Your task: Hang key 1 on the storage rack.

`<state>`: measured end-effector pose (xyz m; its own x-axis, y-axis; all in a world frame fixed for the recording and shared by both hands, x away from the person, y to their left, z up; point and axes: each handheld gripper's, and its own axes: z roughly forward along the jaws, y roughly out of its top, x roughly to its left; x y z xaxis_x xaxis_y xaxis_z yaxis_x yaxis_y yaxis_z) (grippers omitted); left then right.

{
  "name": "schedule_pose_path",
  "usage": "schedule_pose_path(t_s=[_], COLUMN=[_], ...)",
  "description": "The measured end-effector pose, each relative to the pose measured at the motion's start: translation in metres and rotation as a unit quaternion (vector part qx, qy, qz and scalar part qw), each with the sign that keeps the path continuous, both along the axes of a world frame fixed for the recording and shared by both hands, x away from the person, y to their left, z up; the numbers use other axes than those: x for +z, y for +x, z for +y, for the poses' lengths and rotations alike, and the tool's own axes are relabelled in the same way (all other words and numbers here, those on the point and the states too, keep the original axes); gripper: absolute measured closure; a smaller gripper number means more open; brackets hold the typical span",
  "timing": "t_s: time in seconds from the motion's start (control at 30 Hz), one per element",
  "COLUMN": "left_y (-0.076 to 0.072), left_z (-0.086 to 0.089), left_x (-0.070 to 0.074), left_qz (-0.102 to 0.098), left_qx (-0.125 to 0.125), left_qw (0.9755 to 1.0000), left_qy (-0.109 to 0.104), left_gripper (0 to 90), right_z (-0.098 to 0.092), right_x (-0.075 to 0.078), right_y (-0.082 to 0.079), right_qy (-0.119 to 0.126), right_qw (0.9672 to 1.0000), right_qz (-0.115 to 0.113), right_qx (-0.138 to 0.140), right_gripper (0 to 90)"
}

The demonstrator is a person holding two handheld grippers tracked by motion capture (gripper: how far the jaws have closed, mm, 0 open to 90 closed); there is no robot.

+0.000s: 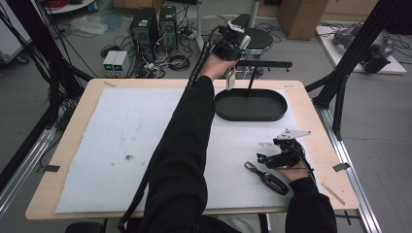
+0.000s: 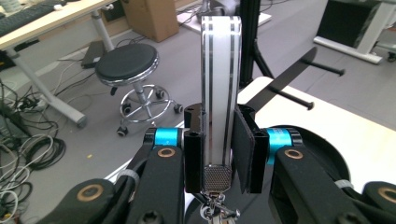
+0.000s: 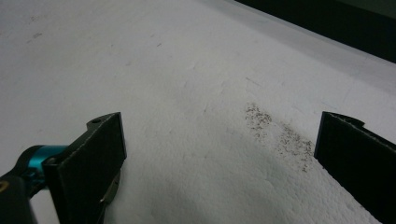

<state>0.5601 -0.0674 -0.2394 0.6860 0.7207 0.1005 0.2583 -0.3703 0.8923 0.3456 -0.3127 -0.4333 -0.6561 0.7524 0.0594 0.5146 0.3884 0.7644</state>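
High view: the person's left arm stretches far forward over the table [image 1: 73, 145], its hand raising the left gripper [image 1: 231, 73] above the far edge, just behind the black oval tray [image 1: 250, 105]. A white strap [image 1: 231, 76] hangs down from its fingers. The right hand rests near the table's right front, holding the right gripper [image 1: 265, 158] low over the white sheet [image 1: 126, 141]; a black key fob [image 1: 269, 179] lies on the sheet just beside and in front of that hand.

Left gripper view: the fingers [image 2: 194, 149] are clamped on the white strap with thin dark stripes [image 2: 220, 88], which stands upright between them; its metal end and clasp [image 2: 217, 179] sit below the pads. A black stool [image 2: 133, 65] stands on the floor beyond.

Right gripper view: the fingers [image 3: 93, 158] stand wide apart, holding nothing, close above the white sheet, with a speckled dark smudge [image 3: 280, 133] between them.
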Motion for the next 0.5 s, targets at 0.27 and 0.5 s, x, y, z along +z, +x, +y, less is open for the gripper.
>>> schedule_pose_path(t_s=[0.27, 0.5], left_y=[0.0077, 0.0076], left_z=[-0.0002, 0.0022], left_x=[-0.0045, -0.0032], left_qz=[-0.016, -0.003], left_qx=[0.033, 0.04], left_qw=[0.9993, 0.9991], left_qy=[0.002, -0.015], left_gripper=[75.2, 53.3], right_z=[-0.0006, -0.0009], right_x=[-0.0004, -0.0006], right_y=[0.0006, 0.0007], right_qy=[0.0, 0.0], right_qw=[1.0, 1.0], right_qz=[0.003, 0.002], right_qx=[0.0, 0.0], right_gripper=[1.4, 1.4])
